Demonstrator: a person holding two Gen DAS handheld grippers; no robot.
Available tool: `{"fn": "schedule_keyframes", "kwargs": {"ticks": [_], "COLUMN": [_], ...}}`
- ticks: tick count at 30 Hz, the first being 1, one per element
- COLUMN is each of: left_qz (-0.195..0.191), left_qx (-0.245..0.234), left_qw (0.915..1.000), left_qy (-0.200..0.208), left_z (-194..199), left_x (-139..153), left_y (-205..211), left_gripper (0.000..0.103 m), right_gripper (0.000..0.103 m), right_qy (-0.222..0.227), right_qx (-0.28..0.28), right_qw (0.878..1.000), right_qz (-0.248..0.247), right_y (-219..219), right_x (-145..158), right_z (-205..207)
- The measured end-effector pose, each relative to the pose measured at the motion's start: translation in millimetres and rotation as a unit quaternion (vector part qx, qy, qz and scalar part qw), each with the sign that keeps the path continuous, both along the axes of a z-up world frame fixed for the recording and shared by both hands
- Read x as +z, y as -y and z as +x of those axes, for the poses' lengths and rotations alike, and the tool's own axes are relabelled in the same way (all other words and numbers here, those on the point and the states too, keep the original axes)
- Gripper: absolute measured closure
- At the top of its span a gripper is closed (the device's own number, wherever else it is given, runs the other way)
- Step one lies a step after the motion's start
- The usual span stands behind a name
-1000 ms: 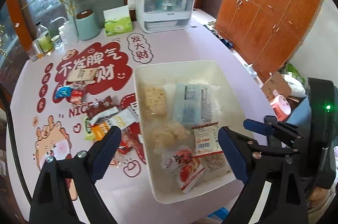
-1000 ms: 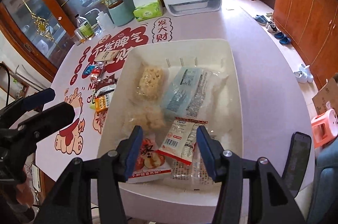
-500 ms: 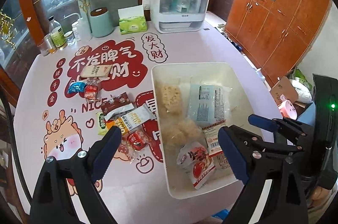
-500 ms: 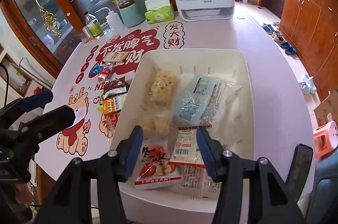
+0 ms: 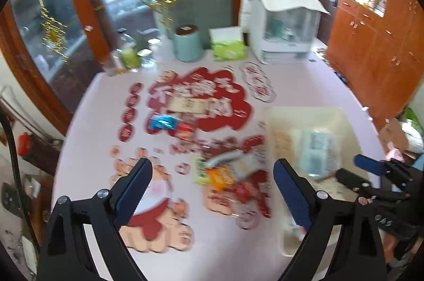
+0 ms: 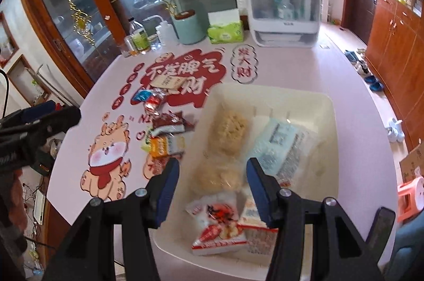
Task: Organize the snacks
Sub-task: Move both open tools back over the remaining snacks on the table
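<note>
Left gripper (image 5: 212,183): jaws spread wide, nothing between them; hangs over the loose snack pile (image 5: 225,169) on the table (image 5: 291,85).
Right gripper (image 6: 212,183): jaws partly apart, gripping nothing; hovers above the near end of the white bin (image 6: 328,106).
Bin contents: pale blue packet (image 6: 281,146), red-printed packet (image 6: 217,225), two puffed cakes.
Snack pile: left of the bin, just beside it.

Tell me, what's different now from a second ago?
The left tongs swung from above the white bin toward the loose snacks on the table, still wide open and empty. The right tongs pulled back slightly, also empty. Every snack stayed put.
</note>
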State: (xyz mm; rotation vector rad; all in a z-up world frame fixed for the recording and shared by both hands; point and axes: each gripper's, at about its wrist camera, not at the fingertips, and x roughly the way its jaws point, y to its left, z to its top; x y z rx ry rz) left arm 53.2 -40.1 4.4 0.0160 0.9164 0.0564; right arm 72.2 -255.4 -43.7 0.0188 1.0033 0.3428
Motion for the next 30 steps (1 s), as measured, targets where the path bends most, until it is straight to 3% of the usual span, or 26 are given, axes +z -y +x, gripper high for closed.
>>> {"fn": "schedule_keyframes", "kwargs": {"ticks": [5,9,19,24,27,30], "left_qz": [0.036,0.032,0.005,0.005,0.014,0.019], "left_qx": [0.028,0.034,-0.033,-0.08,-0.109,-0.147], "left_qw": [0.9988,0.9986,0.9994,0.9965,0.9937,0.9881], "left_qy": [0.018,0.023,0.006,-0.024,-0.021,-0.043], "left_z": [8,24,99,143,166,192], "left_x": [7,7,-14,-42,-63,-106], "left_y": [-46,-87,-190,-218,-220,-214], "left_gripper": [0.009,0.009,0.009,0.009,0.009,0.009], "right_gripper": [0.05,0.05,0.05,0.05,0.05,0.05], "right_qy": [0.015,0.024,0.032,0.002,-0.011,-0.021], "right_qx": [0.012,0.009,-0.057,-0.089,-0.101,-0.11], "right_qw": [1.0,0.999,0.997,0.996,0.995,0.994], "right_qz": [-0.01,-0.022,-0.05,-0.026,-0.012,-0.019], "right_y": [-30,-59,-153,-189,-203,-217], "right_x": [9,13,18,-1,-16,-39], "right_z": [10,21,67,99,121,143]}}
